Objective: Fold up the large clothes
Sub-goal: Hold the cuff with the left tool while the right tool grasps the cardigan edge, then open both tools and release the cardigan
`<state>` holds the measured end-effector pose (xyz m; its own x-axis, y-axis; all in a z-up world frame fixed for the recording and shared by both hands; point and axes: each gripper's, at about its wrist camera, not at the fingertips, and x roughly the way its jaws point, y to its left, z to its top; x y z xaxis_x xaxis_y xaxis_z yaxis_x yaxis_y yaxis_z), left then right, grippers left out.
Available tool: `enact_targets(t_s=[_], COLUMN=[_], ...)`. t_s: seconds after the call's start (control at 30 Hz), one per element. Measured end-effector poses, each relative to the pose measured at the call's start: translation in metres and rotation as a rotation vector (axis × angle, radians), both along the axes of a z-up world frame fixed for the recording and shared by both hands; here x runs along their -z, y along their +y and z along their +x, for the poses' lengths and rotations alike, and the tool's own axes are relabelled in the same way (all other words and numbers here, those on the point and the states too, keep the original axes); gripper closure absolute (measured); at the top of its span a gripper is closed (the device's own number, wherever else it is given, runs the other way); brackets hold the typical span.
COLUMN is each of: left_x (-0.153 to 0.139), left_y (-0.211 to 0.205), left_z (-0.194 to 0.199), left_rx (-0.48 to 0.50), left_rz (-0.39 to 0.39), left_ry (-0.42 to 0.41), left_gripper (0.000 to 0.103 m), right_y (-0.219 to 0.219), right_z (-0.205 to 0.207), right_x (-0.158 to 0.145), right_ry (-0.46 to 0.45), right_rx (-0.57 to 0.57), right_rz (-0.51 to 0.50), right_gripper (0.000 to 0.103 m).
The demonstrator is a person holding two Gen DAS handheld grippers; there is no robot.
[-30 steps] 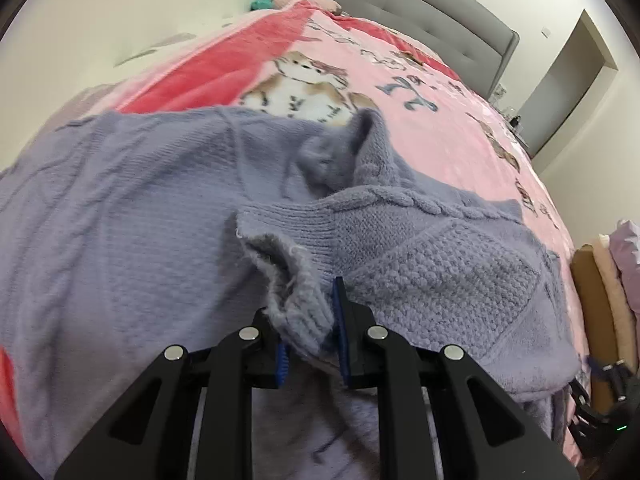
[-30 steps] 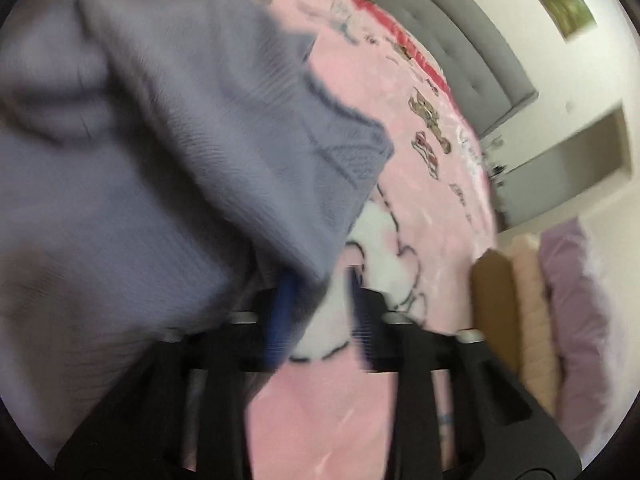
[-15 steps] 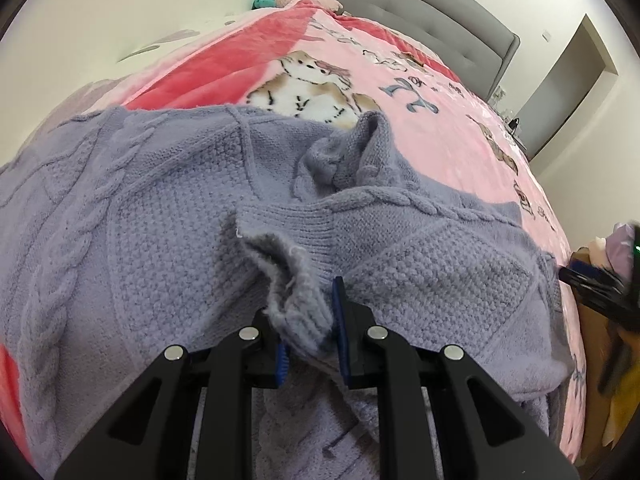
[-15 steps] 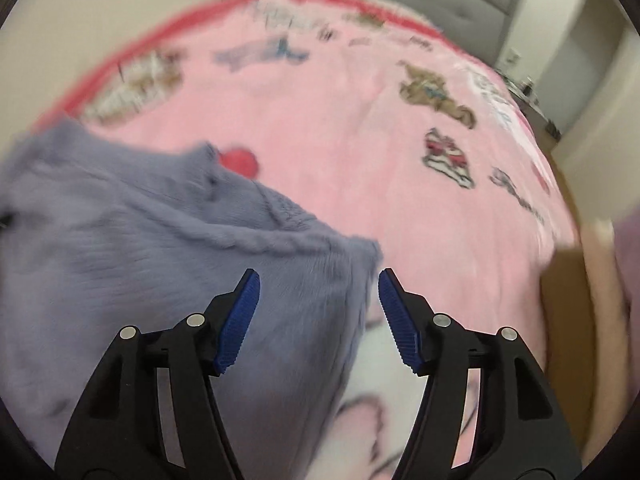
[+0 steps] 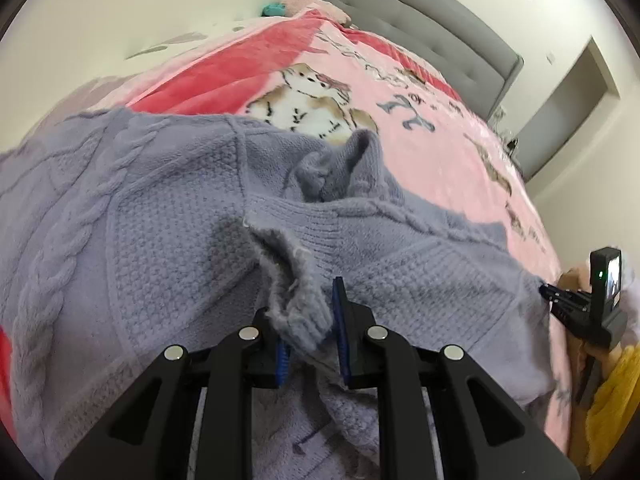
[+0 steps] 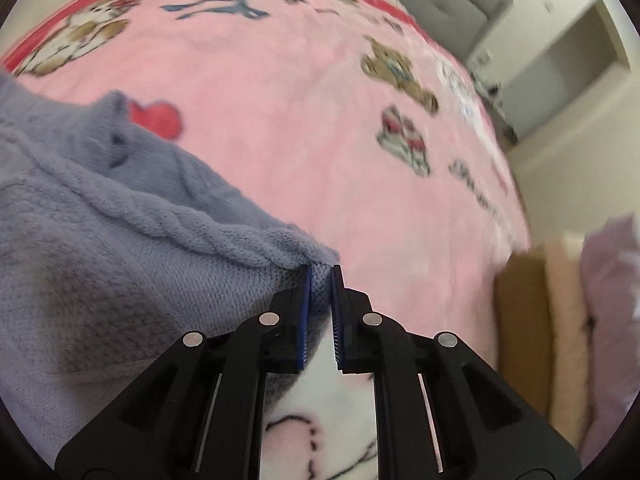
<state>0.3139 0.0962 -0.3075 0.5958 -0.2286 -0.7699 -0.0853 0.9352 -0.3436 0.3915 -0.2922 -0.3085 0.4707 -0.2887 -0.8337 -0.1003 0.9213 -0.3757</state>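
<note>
A lavender cable-knit sweater [image 5: 168, 216] lies spread on the pink bed blanket [image 5: 432, 148]. My left gripper [image 5: 310, 328] is shut on a bunched ribbed edge of the sweater, which sticks up between the blue pads. In the right wrist view the sweater [image 6: 100, 264] fills the left side, and my right gripper [image 6: 320, 280] is shut on its right corner, with knit fabric pinched between the pad tips. The right gripper [image 5: 560, 300] also shows at the sweater's far right edge in the left wrist view.
The pink blanket [image 6: 320, 120] with animal prints covers the bed up to a grey headboard [image 5: 420, 20]. A doorway [image 5: 568, 108] is at the back right. Folded tan and pink bedding [image 6: 568, 320] sits beside the bed on the right.
My right gripper swung right along the sweater to its corner, opened wide, then closed on that corner. The left gripper kept its hold and stayed in place.
</note>
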Motion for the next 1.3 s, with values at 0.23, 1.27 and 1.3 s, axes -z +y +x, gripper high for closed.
enact_targets(t_s=[0.23,1.27,1.3], left_x=[0.019,0.011,0.007], left_y=[0.000,-0.006,-0.004], left_z=[0.012,-0.004,-0.003], left_rx=[0.062,0.266,0.258], left_rz=[0.018,0.061,0.039], left_ry=[0.017,-0.015,-0.010], left_gripper=[0.083,0.053,0.051], right_y=[0.004,0.125,0.123], right_z=[0.011,-0.087,-0.086], right_x=[0.033,0.000,0.000], right_ry=[0.026,-0.046,-0.043], right_rx=[0.038,-0.203,-0.189], right_rz=[-0.106,0.456,0.468], right_gripper=[0.092,0.014,0.015])
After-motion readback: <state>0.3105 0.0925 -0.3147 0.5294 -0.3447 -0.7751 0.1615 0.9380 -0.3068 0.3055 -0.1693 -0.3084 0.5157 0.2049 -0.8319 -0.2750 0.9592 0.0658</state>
